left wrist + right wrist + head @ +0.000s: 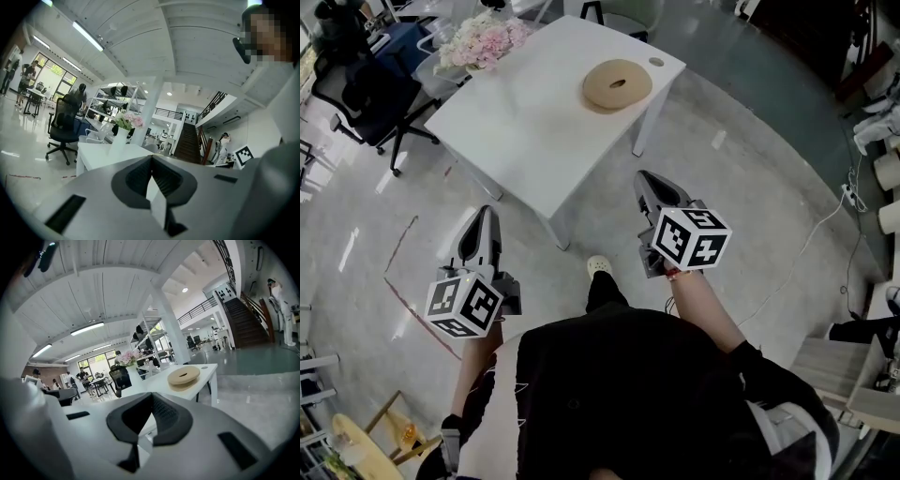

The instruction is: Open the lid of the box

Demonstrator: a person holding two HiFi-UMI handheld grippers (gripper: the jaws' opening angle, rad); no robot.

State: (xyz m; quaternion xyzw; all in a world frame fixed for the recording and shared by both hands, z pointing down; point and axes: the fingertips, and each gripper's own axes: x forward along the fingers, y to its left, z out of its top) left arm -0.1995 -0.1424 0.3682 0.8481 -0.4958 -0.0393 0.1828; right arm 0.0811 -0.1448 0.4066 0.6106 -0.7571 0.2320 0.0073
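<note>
A round, flat tan box [617, 83] with a hole in the middle of its lid lies at the far right of the white table [534, 131]. It also shows in the right gripper view as the tan box [183, 375] on the table [206, 369] ahead. I hold both grippers in the air in front of the table, well short of the box. The left gripper [483, 217] is shut with nothing in it, and its jaws meet at the left gripper [151, 159]. The right gripper [650, 180] is shut and empty too, and points toward the table as the right gripper [152, 397].
A vase of pink flowers [483, 42] stands at the table's far left corner. A black office chair [366, 94] is on the floor to the left. A white cable [825, 225] runs over the floor on the right. My shoe [598, 266] is near the table's front corner.
</note>
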